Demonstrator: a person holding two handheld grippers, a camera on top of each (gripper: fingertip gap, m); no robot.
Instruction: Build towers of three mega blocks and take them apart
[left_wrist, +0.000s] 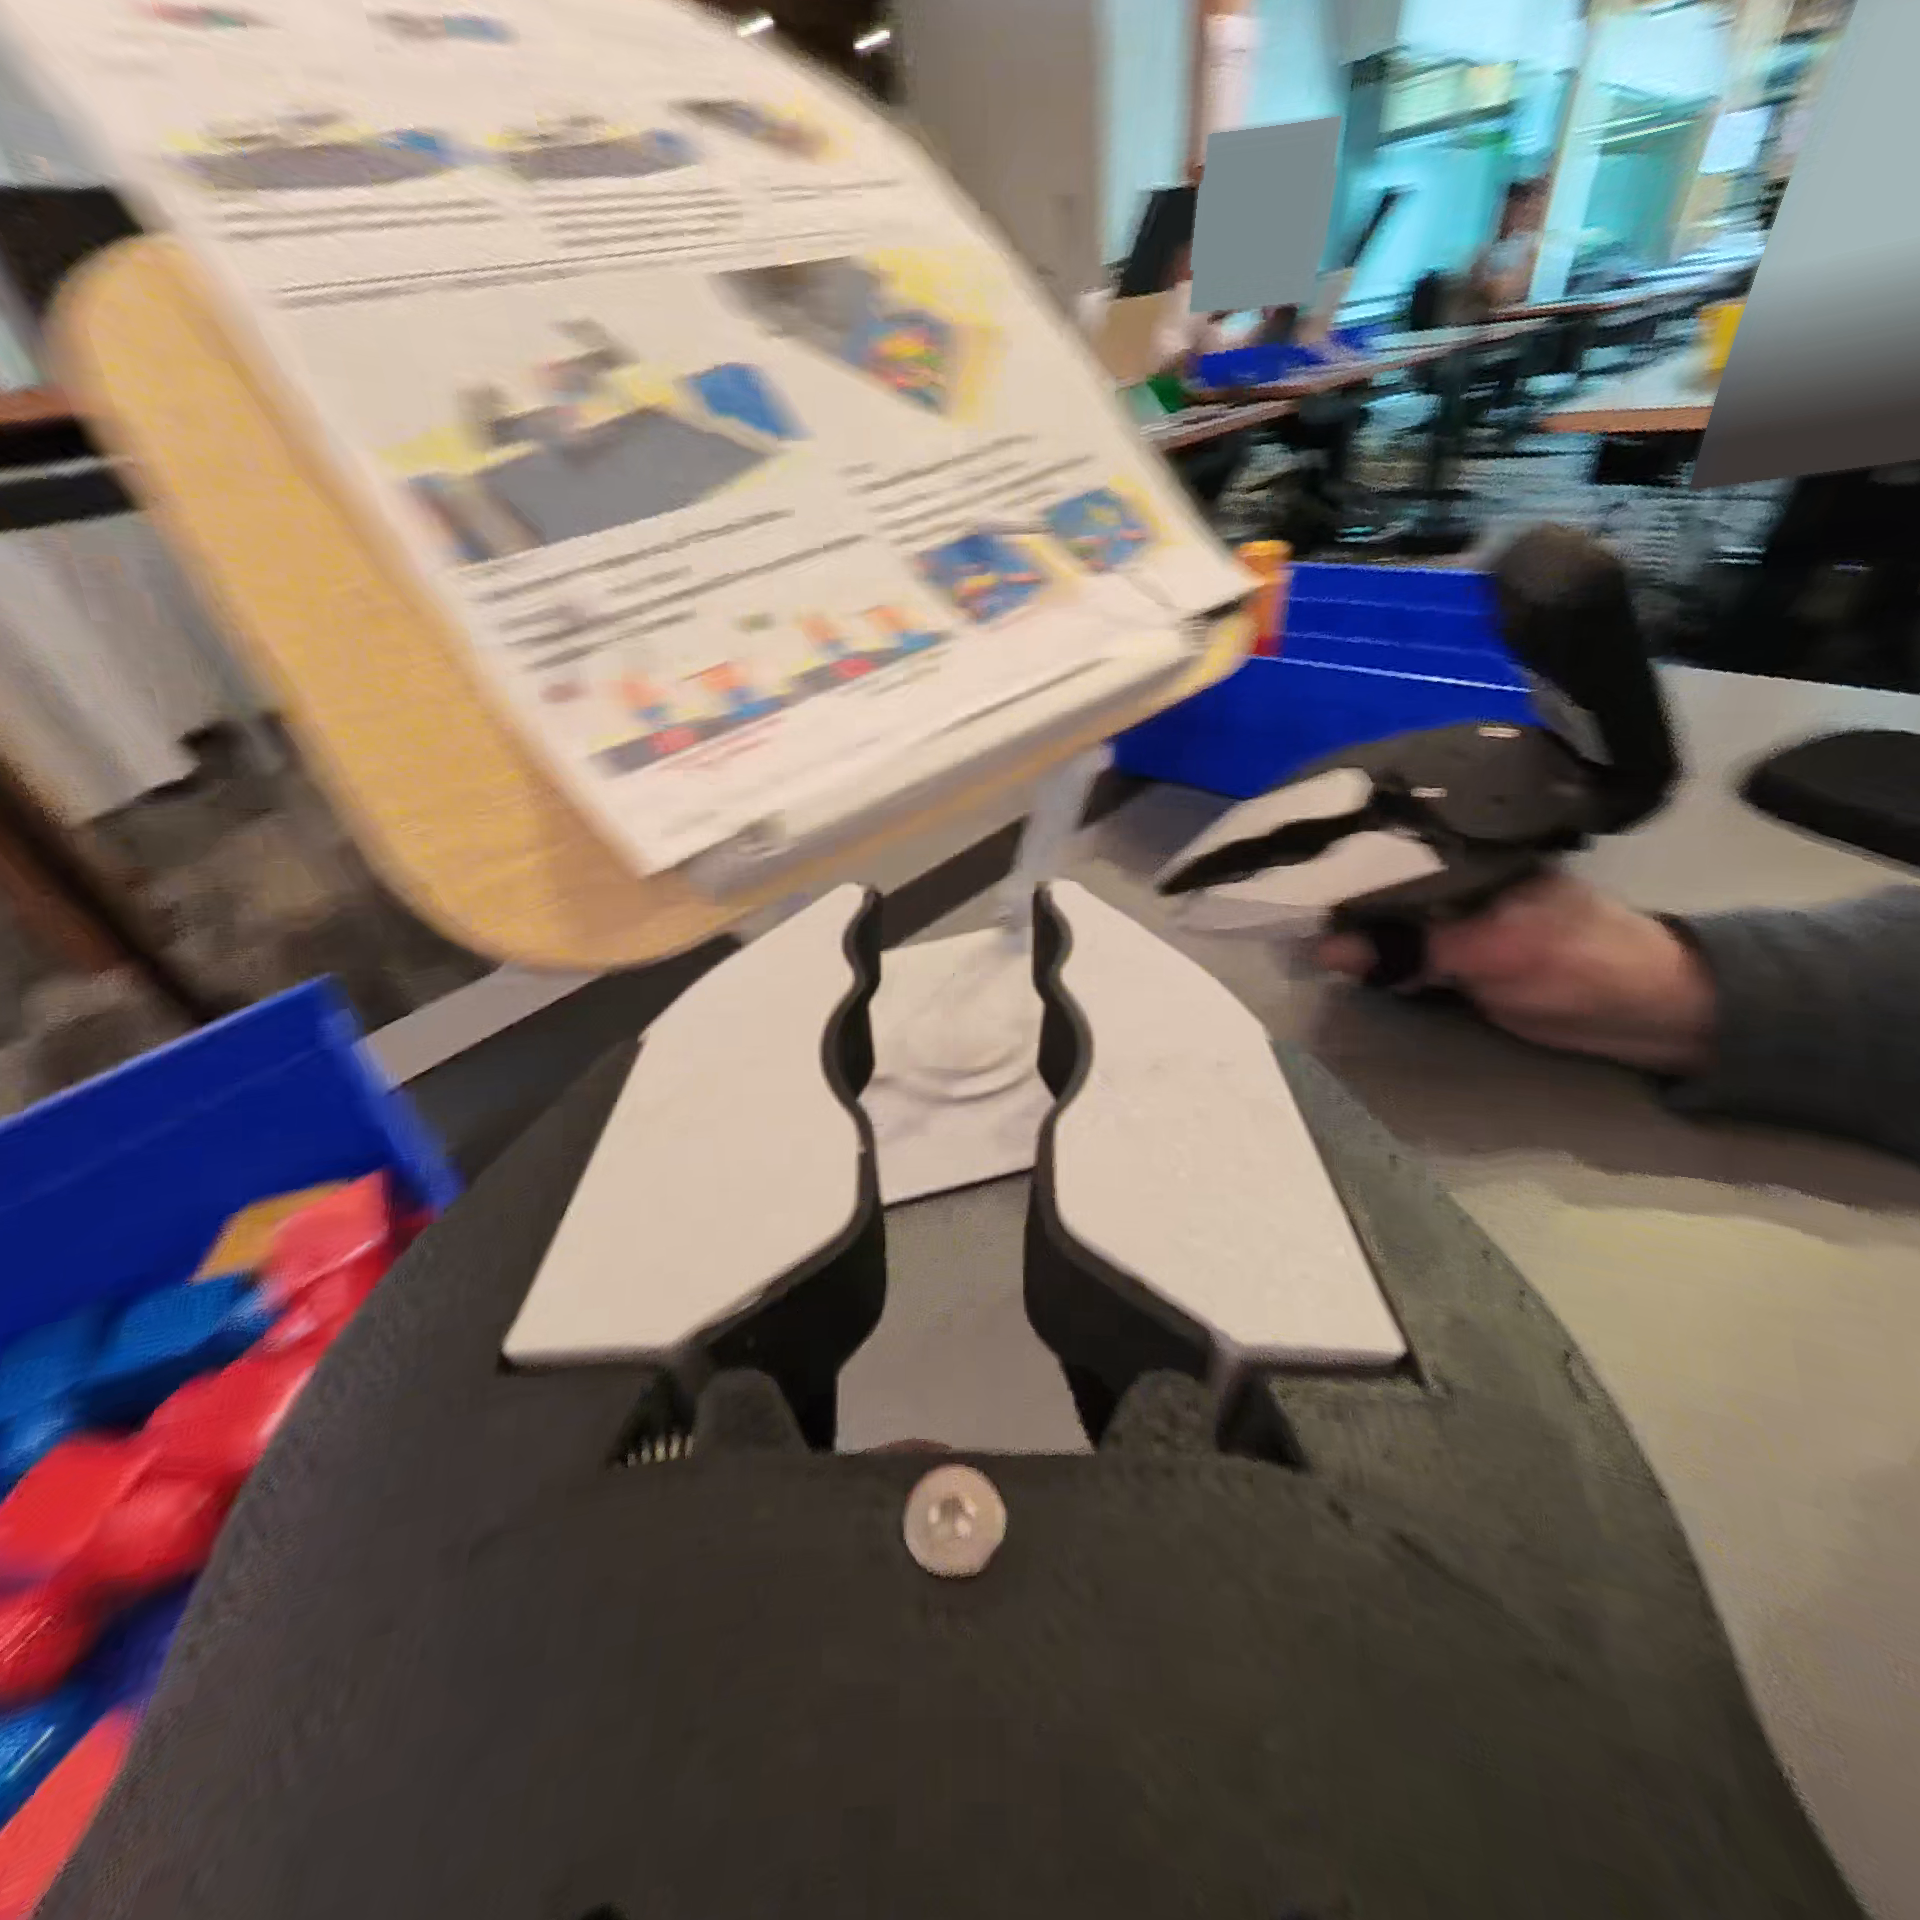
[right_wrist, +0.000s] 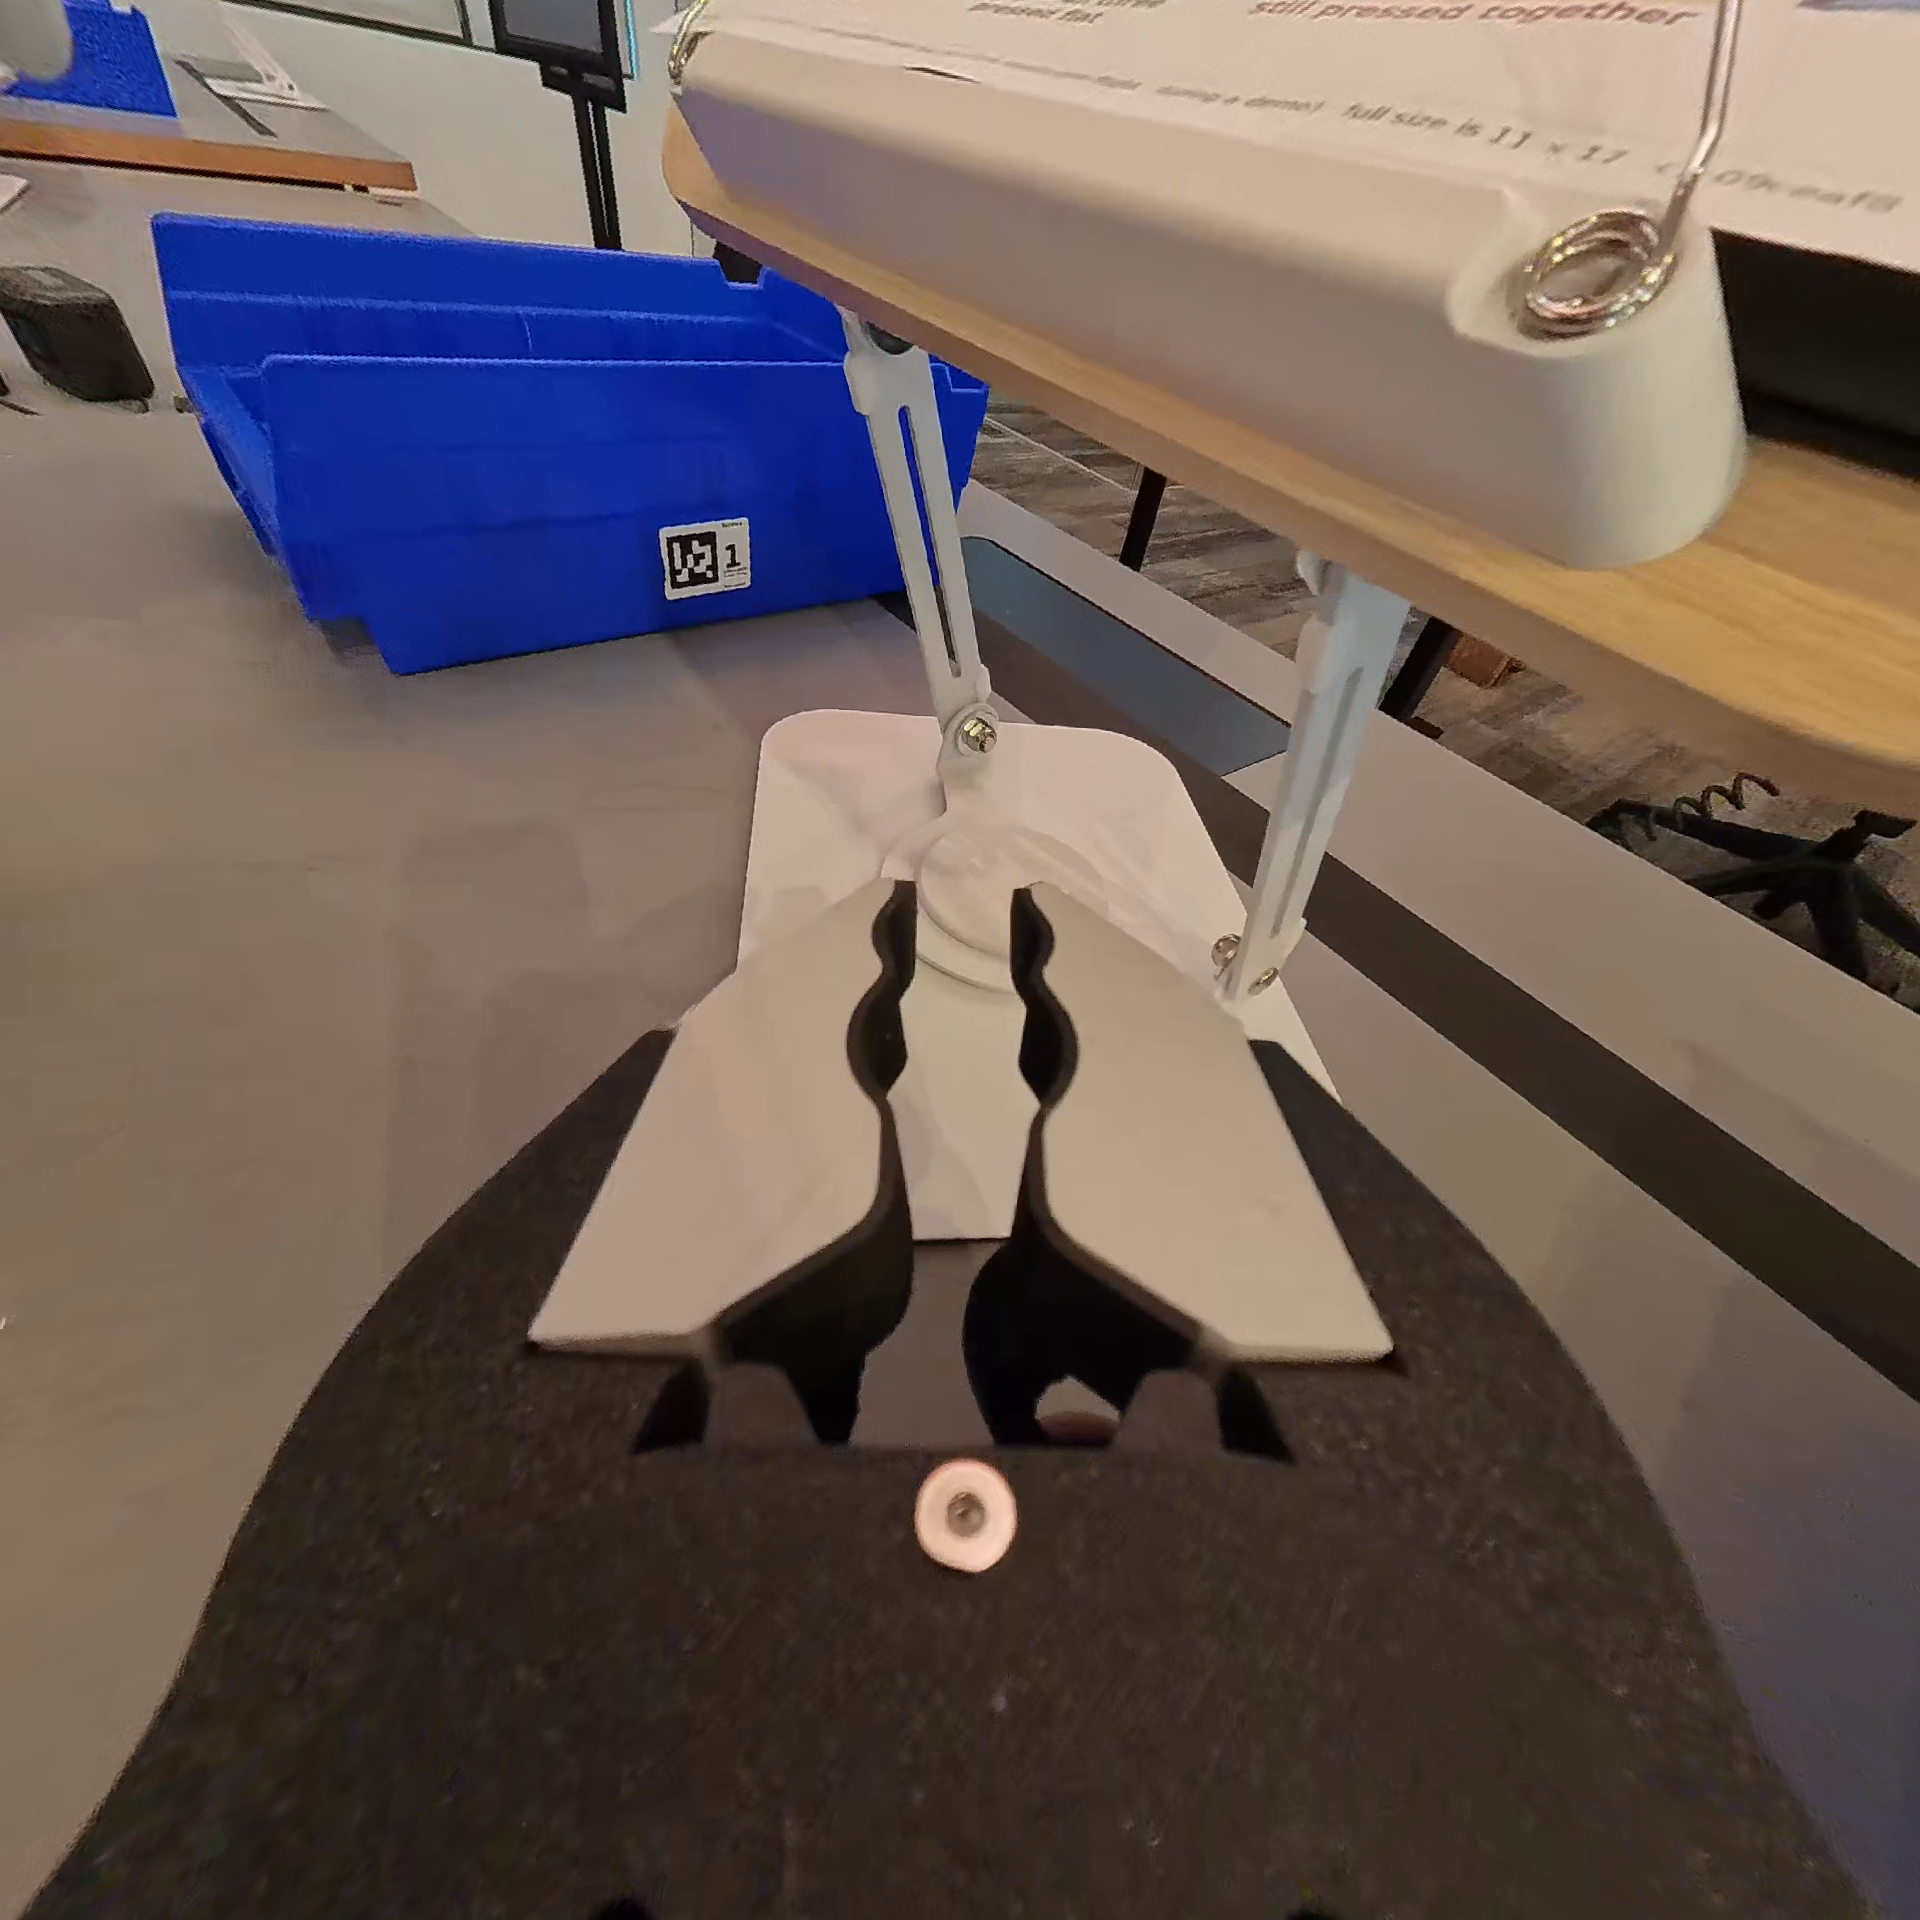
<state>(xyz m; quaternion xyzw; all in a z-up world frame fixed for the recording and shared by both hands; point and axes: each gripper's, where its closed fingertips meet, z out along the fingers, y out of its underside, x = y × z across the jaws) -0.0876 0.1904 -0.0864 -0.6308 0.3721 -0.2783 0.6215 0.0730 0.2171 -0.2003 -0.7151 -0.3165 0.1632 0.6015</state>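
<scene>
While left view alone shows blocks (left_wrist: 135, 1434), hand (left_wrist: 1558, 982)

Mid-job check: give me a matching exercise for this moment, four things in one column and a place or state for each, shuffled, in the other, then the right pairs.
Things:
1. left tongs
2. right tongs
3. red and blue blocks
4. blue bin with a square marker

Places or states:
A. heaped in a blue bin at the lower left of the left wrist view
B. on the grey table, left of the stand's white base, no blocks visible inside
C. open and empty, beside a bin of blocks
D. open and empty, pointing at the stand's round pivot

Pairs: 1-C, 2-D, 3-A, 4-B
</scene>
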